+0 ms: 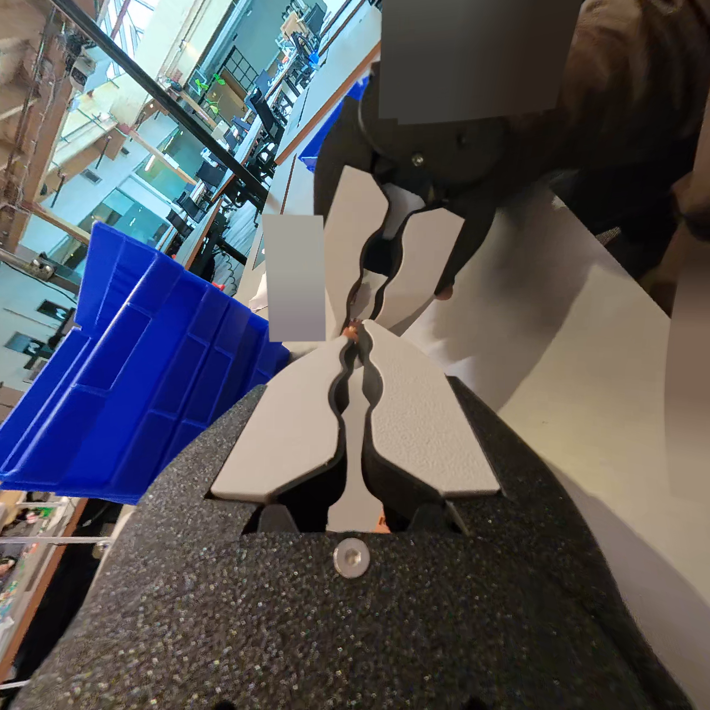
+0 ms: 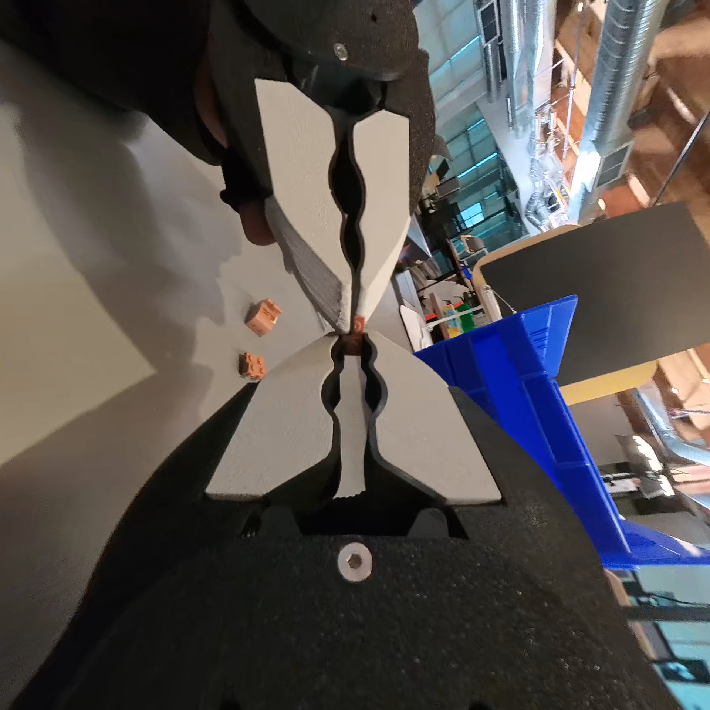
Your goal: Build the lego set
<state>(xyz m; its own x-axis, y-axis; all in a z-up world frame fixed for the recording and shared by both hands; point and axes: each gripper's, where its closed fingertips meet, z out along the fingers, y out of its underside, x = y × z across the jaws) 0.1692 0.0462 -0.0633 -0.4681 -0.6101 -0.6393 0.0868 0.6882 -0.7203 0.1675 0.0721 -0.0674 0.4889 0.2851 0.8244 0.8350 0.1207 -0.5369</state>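
Left gripper [image 1: 355,338]: jaws clenched on a small brown lego piece [image 1: 352,331] at the very tips; little of the piece showed between the grey fingers [image 1: 299,415].

Right gripper [image 2: 354,345]: jaws clamped on a brown lego brick [image 2: 352,343], held at the tips.

The two grippers met tip to tip above the table, the held pieces touching or nearly so; whether they were joined could not be told.

Loose brown brick with studs up [image 2: 252,365]: lay on the grey table [image 2: 77,269], just left of the right gripper's fingers.

Loose tan-brown assembly [image 2: 263,316]: lay on the table near the first, apart from it.

Blue plastic bin [image 2: 518,384]: stood on the table beside the grippers.

Gloved hand [image 2: 238,180]: wrapped around the left gripper's body.
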